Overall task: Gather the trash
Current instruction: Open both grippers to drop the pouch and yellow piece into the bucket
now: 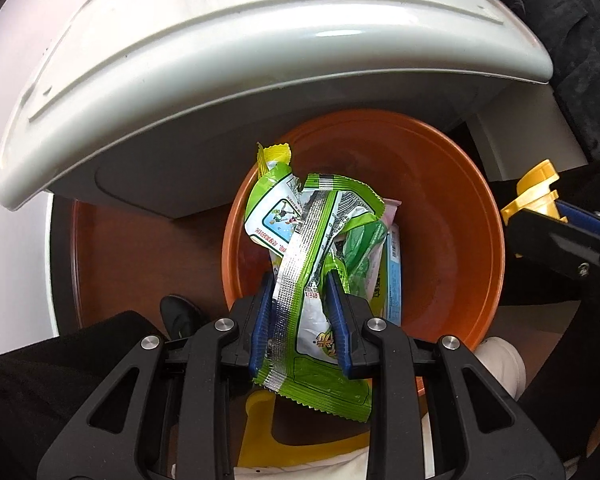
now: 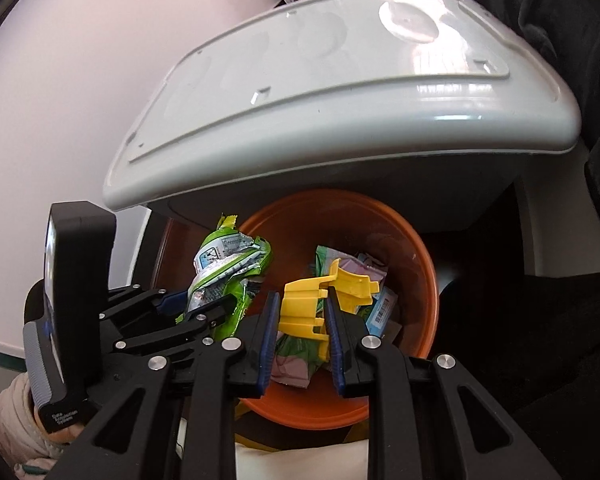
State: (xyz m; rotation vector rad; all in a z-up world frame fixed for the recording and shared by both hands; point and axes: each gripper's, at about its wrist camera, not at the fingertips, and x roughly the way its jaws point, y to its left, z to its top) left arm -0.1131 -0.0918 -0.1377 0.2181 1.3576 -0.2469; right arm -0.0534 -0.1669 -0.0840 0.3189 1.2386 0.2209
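My left gripper (image 1: 300, 280) is shut on a crumpled green and silver snack wrapper (image 1: 304, 240) and holds it over the mouth of an orange trash bin (image 1: 460, 208). The wrapper also shows in the right wrist view (image 2: 228, 268), with the left gripper (image 2: 204, 304) at left. My right gripper (image 2: 302, 300) is shut on a yellow plastic piece (image 2: 320, 300) and holds it above the same bin (image 2: 420, 280). The yellow piece shows at the right edge of the left wrist view (image 1: 534, 196). Several wrappers (image 1: 384, 264) lie inside the bin.
A white table or stool top (image 1: 220, 60) overhangs the far side of the bin, also in the right wrist view (image 2: 340, 100). A white shoe (image 1: 504, 364) sits beside the bin. A yellow object (image 1: 260, 420) lies on the floor below my left gripper. Dark fabric (image 2: 540, 20) hangs at right.
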